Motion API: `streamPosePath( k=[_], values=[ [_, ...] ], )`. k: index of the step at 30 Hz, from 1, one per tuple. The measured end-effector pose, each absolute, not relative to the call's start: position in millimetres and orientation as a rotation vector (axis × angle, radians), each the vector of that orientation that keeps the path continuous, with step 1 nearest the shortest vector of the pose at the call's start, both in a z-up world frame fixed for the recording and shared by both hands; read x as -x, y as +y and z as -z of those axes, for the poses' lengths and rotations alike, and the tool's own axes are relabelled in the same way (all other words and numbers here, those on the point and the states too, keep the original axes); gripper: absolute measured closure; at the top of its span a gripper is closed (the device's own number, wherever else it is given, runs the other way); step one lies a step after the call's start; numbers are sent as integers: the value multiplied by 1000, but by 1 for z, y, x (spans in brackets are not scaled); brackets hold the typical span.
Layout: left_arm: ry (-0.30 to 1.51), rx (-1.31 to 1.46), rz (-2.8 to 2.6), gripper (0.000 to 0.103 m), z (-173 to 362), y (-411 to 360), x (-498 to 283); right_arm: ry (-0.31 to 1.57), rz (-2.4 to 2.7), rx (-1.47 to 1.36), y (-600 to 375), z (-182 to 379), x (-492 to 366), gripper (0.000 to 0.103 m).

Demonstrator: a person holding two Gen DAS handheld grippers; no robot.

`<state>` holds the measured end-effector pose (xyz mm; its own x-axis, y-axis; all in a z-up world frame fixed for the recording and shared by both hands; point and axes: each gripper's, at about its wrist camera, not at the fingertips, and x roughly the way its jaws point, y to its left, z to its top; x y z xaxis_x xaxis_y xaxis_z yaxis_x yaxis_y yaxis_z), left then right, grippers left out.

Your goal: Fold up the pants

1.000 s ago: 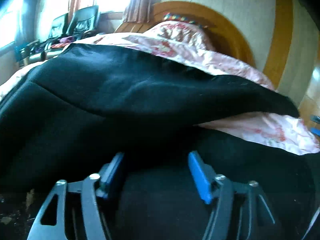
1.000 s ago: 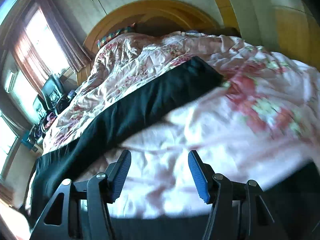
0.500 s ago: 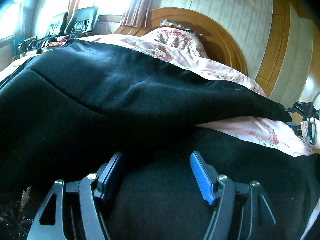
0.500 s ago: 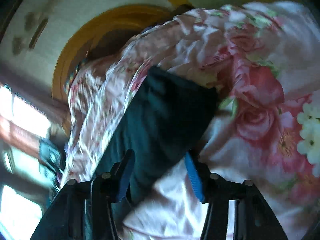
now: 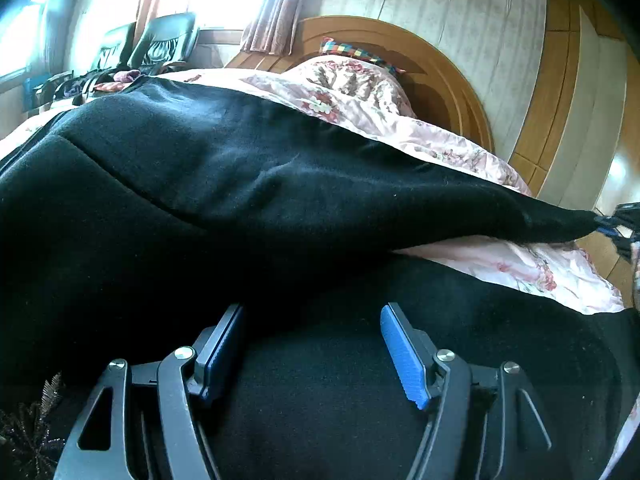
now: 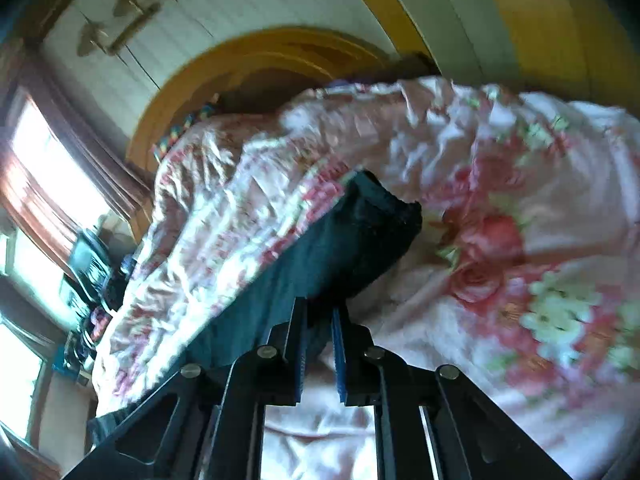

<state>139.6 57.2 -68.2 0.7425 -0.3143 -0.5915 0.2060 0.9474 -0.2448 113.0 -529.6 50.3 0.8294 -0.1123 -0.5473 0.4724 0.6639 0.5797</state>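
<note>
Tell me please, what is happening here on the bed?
A person with a gripper in each hand is folding black pants on a bed with a floral quilt. The right gripper has closed on the end of one pant leg, which lies on the quilt. The left gripper is open, low over the wide part of the pants, gripping nothing. No fold is finished yet.

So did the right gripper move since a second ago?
Yes. The right gripper went forward over the floral quilt to the cuff of the black pants, and its jaws closed on it.
</note>
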Motion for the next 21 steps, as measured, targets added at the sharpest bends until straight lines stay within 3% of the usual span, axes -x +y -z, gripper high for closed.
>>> streamPosePath(
  k=[6, 12, 15, 17, 19, 21],
  values=[
    [675, 176, 293, 34, 67, 59, -139, 475, 458, -763, -535, -67, -63, 92],
    [669, 187, 301, 34, 66, 62, -138, 614, 585, -792, -543, -30, -39, 92],
    [671, 184, 299, 34, 66, 61, -138, 706, 607, -732, -526, -15, -43, 86],
    [671, 183, 298, 34, 65, 61, -137, 693, 605, -682, -511, -17, -38, 69],
    [671, 181, 296, 34, 65, 61, -137, 668, 568, -630, -483, -21, -36, 59],
    [675, 169, 287, 34, 64, 59, -137, 657, 481, -593, -456, -22, -40, 57]
  ],
)
